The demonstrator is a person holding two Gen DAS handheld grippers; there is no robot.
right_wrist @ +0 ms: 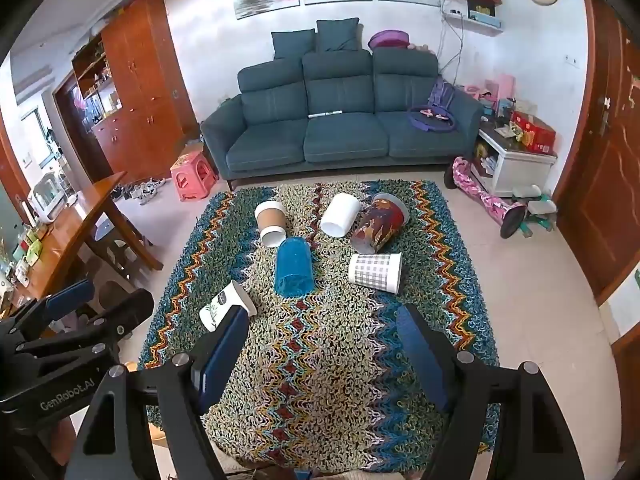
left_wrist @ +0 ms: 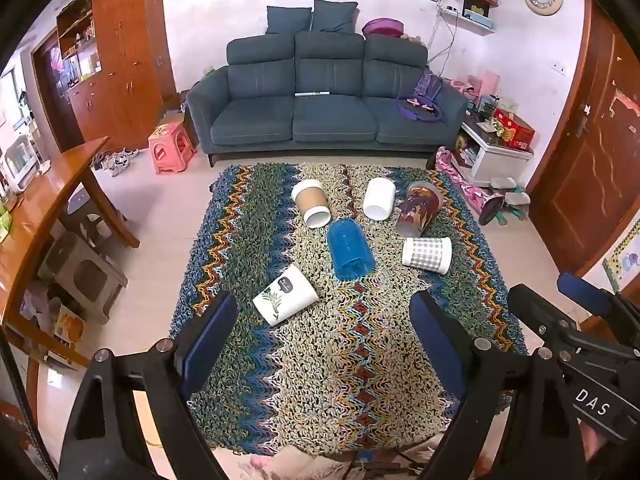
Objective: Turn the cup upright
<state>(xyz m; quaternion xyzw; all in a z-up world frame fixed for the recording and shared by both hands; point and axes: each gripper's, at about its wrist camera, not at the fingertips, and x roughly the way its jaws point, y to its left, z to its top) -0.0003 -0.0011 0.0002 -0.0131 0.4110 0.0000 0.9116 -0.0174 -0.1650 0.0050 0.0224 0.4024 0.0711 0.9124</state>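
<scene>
Several cups lie on their sides on a zigzag rug (left_wrist: 340, 360): a white cup with a leaf print (left_wrist: 285, 300) (right_wrist: 225, 305), a blue translucent cup (left_wrist: 350, 254) (right_wrist: 293, 266), a brown-sleeved paper cup (left_wrist: 311, 202) (right_wrist: 272, 223), a plain white cup (left_wrist: 379, 199) (right_wrist: 340, 214), a dark patterned cup (left_wrist: 419, 209) (right_wrist: 379, 223) and a grey checked cup (left_wrist: 427, 254) (right_wrist: 375, 272). My left gripper (left_wrist: 322, 320) is open and empty, above the rug's near half. My right gripper (right_wrist: 322, 326) is open and empty; its left finger overlaps the leaf cup in view.
A blue sofa (left_wrist: 326, 104) stands behind the rug. A wooden table (left_wrist: 48, 200) with stools is at the left, a pink stool (left_wrist: 171, 148) near the sofa, a white side table (left_wrist: 498, 152) at the right, a wooden door (left_wrist: 592, 168) far right.
</scene>
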